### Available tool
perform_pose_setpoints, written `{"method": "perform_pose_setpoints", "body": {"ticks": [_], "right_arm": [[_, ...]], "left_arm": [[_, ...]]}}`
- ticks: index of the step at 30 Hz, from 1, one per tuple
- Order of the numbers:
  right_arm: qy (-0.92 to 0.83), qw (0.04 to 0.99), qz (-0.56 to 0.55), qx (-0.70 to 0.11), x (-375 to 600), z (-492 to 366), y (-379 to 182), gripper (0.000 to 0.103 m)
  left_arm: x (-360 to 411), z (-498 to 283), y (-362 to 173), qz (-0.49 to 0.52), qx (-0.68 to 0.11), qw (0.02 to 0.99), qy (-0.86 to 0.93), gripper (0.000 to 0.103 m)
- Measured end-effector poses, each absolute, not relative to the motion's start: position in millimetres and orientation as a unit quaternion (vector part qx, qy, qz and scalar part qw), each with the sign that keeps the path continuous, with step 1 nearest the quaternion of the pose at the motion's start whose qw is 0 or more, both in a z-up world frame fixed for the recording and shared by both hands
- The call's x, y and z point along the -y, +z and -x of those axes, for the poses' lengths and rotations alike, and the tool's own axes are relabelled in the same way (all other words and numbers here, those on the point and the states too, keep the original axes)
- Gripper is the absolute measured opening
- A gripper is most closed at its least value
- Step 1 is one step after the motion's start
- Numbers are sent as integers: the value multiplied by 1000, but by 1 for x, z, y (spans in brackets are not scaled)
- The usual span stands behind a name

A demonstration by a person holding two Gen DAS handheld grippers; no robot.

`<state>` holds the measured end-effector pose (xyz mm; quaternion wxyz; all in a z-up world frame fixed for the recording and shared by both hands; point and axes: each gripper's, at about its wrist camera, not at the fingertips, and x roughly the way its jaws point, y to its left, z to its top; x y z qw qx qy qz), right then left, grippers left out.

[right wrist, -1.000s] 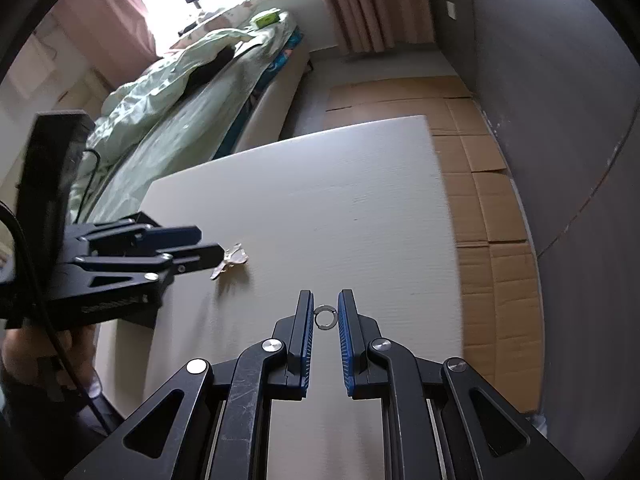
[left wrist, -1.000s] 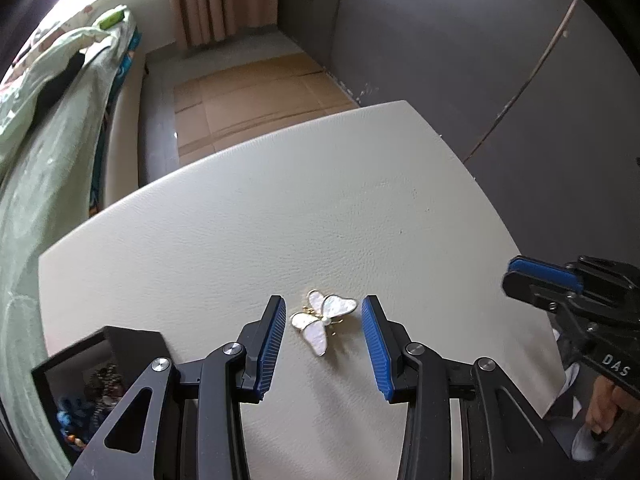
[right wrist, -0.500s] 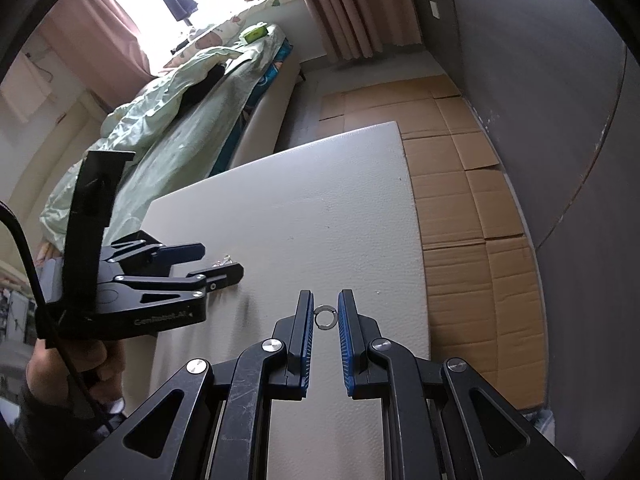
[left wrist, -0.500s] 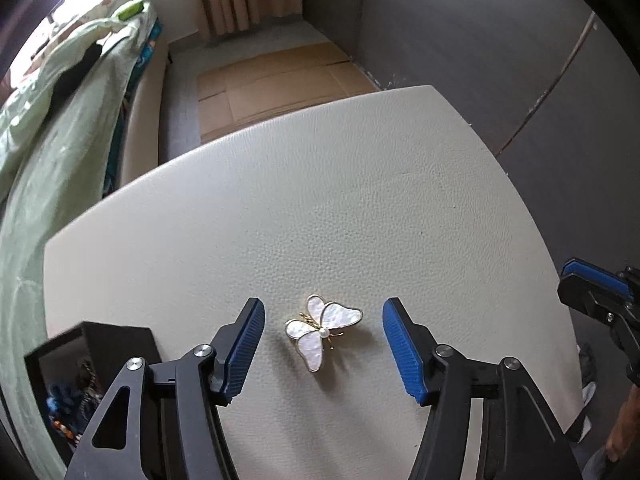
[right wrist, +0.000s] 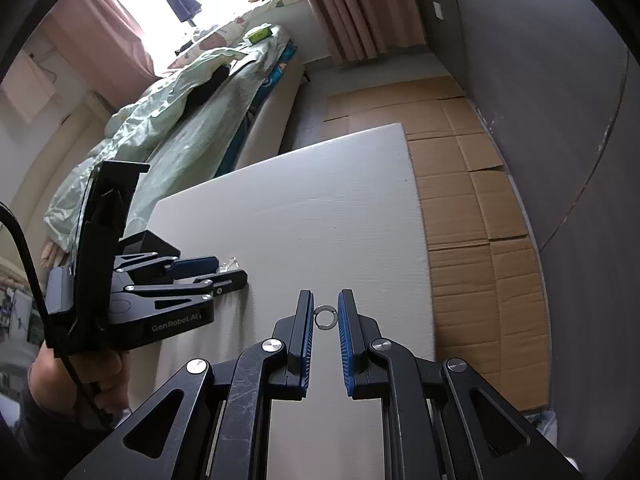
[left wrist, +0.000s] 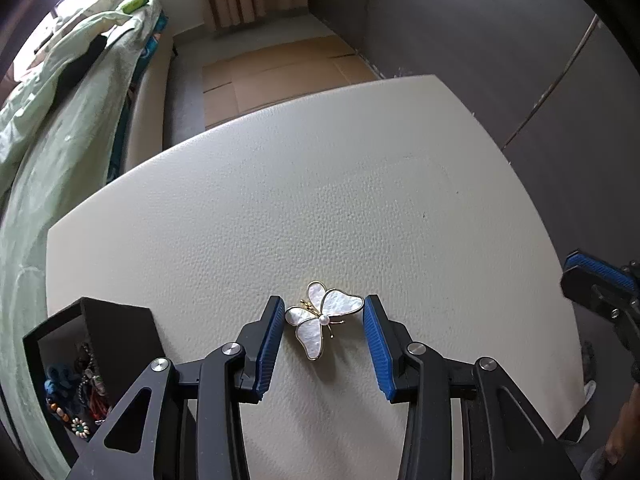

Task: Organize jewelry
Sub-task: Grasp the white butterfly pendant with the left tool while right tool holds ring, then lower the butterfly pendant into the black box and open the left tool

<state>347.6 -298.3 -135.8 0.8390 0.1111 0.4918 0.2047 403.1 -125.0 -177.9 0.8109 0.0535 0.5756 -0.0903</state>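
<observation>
A white and gold butterfly brooch (left wrist: 322,319) lies on the white table (left wrist: 280,200), between the blue pads of my left gripper (left wrist: 324,328). The jaws stand open around it, the left pad close to its wing. My right gripper (right wrist: 325,320) is shut on a small silver ring (right wrist: 326,317) and holds it above the table. The left gripper (right wrist: 208,274) also shows in the right wrist view, low over the table, with a bit of the brooch (right wrist: 229,263) at its tips.
A black jewelry box (left wrist: 92,356) with beads and several pieces inside stands at the table's left front corner. A bed with a green quilt (right wrist: 168,136) lies to the left. Cardboard (right wrist: 472,216) covers the floor beyond the right edge.
My left gripper opened wider around the brooch, then narrowed and moved closer to it. My right gripper rose and drew back with the ring held.
</observation>
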Motion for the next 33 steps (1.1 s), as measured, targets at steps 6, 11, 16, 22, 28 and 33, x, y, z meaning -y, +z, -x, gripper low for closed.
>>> {"method": "perform_pose_setpoints", "body": {"ticks": [6, 11, 16, 22, 28, 33], "right_arm": [[220, 838, -106, -488, 287, -348, -131, 14], [233, 838, -112, -480, 277, -348, -126, 14], [250, 839, -117, -469, 262, -348, -117, 14], [270, 840, -123, -455, 241, -347, -107, 14], [294, 837, -123, -445, 215, -347, -99, 14], [309, 833, -113, -445, 193, -348, -97, 14]], "left_arm": [[114, -395, -144, -50, -551, 828, -93, 42], [98, -386, -113, -46, -527, 845, -85, 42], [77, -371, -91, -40, -509, 857, -73, 42], [54, -355, -78, -33, -500, 864, -56, 42], [27, -348, -83, -12, -507, 861, -42, 42], [9, -342, -91, 5, -517, 855, -39, 42]]}}
